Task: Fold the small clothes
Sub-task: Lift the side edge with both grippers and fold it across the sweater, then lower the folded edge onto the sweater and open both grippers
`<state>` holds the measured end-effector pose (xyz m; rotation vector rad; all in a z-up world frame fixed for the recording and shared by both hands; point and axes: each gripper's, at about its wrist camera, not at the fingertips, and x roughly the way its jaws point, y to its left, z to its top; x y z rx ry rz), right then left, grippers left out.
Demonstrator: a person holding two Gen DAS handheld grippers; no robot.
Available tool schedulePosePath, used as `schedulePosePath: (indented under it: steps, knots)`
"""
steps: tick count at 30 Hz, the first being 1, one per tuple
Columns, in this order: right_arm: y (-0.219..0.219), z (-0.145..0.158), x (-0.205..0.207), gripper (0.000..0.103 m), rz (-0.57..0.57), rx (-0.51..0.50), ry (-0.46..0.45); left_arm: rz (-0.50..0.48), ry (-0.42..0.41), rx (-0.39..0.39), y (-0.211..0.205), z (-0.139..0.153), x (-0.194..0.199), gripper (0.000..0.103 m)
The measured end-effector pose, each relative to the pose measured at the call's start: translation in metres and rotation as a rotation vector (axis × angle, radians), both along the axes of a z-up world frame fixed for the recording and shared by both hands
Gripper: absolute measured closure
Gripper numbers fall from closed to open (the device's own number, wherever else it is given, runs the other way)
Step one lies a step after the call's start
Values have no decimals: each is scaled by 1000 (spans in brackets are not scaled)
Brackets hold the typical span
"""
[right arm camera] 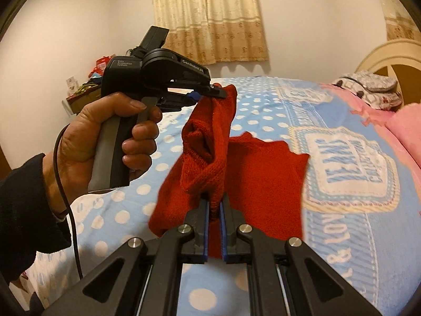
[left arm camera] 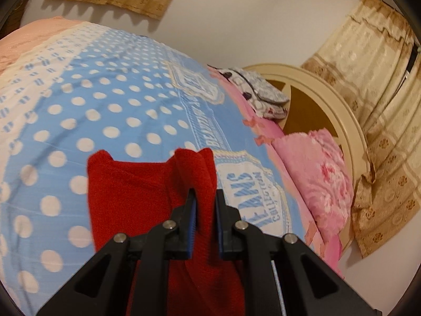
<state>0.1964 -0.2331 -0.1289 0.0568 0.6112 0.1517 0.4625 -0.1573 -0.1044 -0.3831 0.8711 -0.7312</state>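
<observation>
Both grippers clamped on red knit garment [right arm camera: 236,168]: left gripper [left arm camera: 205,205] & right gripper [right arm camera: 215,206] each pinch an edge, rest trailing on bed [left arm camera: 105,100] ahead. We should keep hands level, tension even, lay it flat w/o bunching.

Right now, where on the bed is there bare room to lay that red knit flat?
The polka-dot bedspread lies bare between the red knit garment and the peach blanket. The headboard side is crowded: pink pillow and folded patterned clothes.
</observation>
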Motion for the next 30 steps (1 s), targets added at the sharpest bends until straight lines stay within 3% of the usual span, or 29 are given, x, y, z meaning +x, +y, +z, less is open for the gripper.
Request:
schedulePosePath:
  steps: [8, 13, 17, 20, 22, 23, 27, 28, 29, 30]
  knots:
    - [-42, -22, -6, 97, -74, 66, 66, -75, 17, 68, -47, -20, -3, 90]
    - [-57, -35, -9, 98, -97, 104, 97, -103, -15, 158, -75, -25, -10, 90]
    - [-73, -50, -6, 97, -113, 192, 151, -119, -64, 255, -94, -29, -18, 88]
    - [-81, -58, -8, 97, -128, 231, 180, -117, -104, 248, -87, -21, -28, 76]
    - [-85, -61, -12, 97, -141, 231, 187, -111, -144, 244, -75, -12, -37, 62]
    - [-87, -62, -15, 97, -150, 228, 190, -108, -168, 244, -68, -9, -42, 61]
    - [-99, -56, -23, 98, -185, 226, 175, -62, -256, 361, -33, -16, -67, 42]
    - [-102, -52, -26, 97, -197, 225, 162, -47, -270, 397, -26, -20, -72, 41]
    - [-104, -44, -27, 88, -216, 215, 140, -38, -278, 418, -17, -26, -78, 41]
    - [-105, -37, -26, 67, -225, 207, 121, -32, -279, 435, -8, -32, -83, 41]
